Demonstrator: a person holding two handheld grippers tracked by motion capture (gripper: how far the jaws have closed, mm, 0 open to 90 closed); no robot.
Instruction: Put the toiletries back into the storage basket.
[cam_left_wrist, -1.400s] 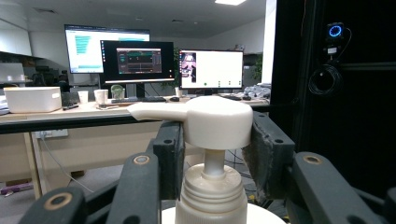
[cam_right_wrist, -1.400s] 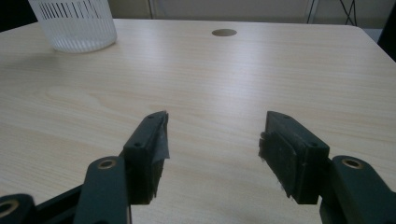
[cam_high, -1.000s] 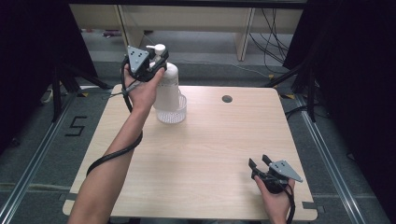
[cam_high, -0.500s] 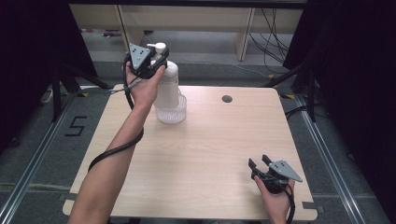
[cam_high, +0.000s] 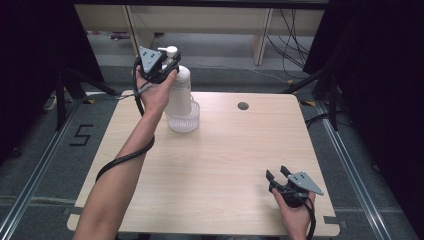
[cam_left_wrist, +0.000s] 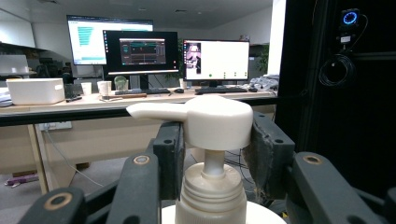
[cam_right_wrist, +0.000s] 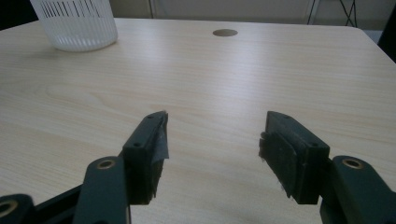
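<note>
A white pump bottle (cam_high: 179, 92) stands upright in a small clear ribbed basket (cam_high: 183, 120) at the far left of the wooden table (cam_high: 225, 150). My left gripper (cam_high: 167, 64) is raised at the bottle's top. Its jaws press on both sides of the pump head (cam_left_wrist: 215, 121), whose spout points left in the left gripper view. My right gripper (cam_high: 278, 174) rests low near the table's front right corner. It is open with nothing between its jaws (cam_right_wrist: 212, 135), and it faces the basket (cam_right_wrist: 77, 23) across the bare wood.
A round cable hole (cam_high: 243, 106) sits near the table's far edge. Beyond the table, the left gripper view shows a desk with monitors (cam_left_wrist: 140, 51) and a white box (cam_left_wrist: 35, 89). Dark curtains flank the table, and a black frame leg (cam_high: 62, 95) stands at the left.
My left gripper has crept slightly upward at the pump head. The bottle, basket and right gripper stay where they were.
</note>
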